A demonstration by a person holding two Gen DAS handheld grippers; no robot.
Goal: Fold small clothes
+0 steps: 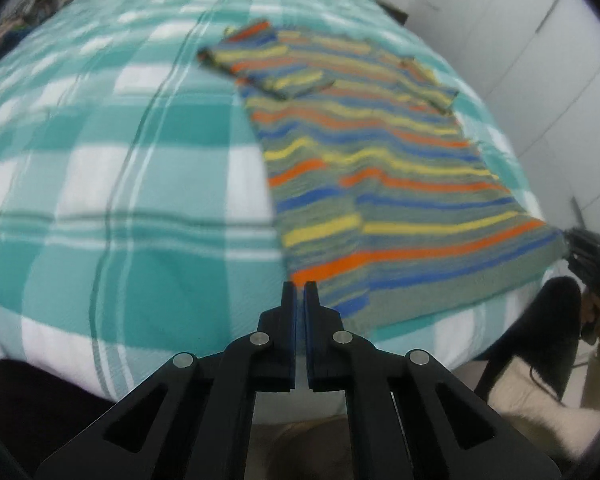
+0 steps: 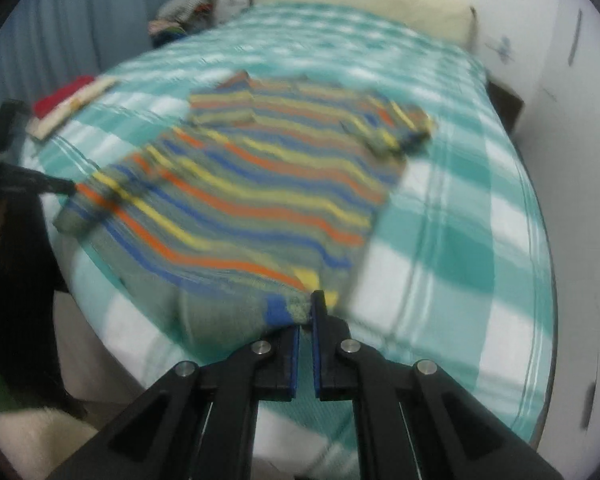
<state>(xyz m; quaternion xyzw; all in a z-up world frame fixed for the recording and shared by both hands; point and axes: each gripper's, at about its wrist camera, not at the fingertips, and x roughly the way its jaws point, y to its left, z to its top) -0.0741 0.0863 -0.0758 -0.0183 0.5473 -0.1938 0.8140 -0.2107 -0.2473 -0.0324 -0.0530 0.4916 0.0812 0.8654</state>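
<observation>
The left gripper (image 1: 299,286) is seen with its jaws drawn nearly together, only a thin slit left between the blue-lined pads; its tips sit at the near left corner of the striped shirt (image 1: 364,160), and whether cloth is pinched there cannot be told. The right gripper (image 2: 306,312) is likewise closed to a narrow gap, and the near hem corner of the striped shirt (image 2: 260,200) is bunched up against its fingers — a grasp appears likely, though the blur leaves it uncertain.

The shirt is spread flat on the checked bedspread (image 1: 120,160), hem toward the bed's near edge, collar toward the far end. One sleeve is folded inward across the chest; the other is laid out to the side. In the right wrist view, the left gripper's fingertip (image 2: 56,187) is met at the shirt's opposite hem corner.

A red and cream folded item (image 2: 70,100) lies near the bedspread's (image 2: 480,240) far left edge, and a cream pillow (image 2: 360,4) rests at the head.
</observation>
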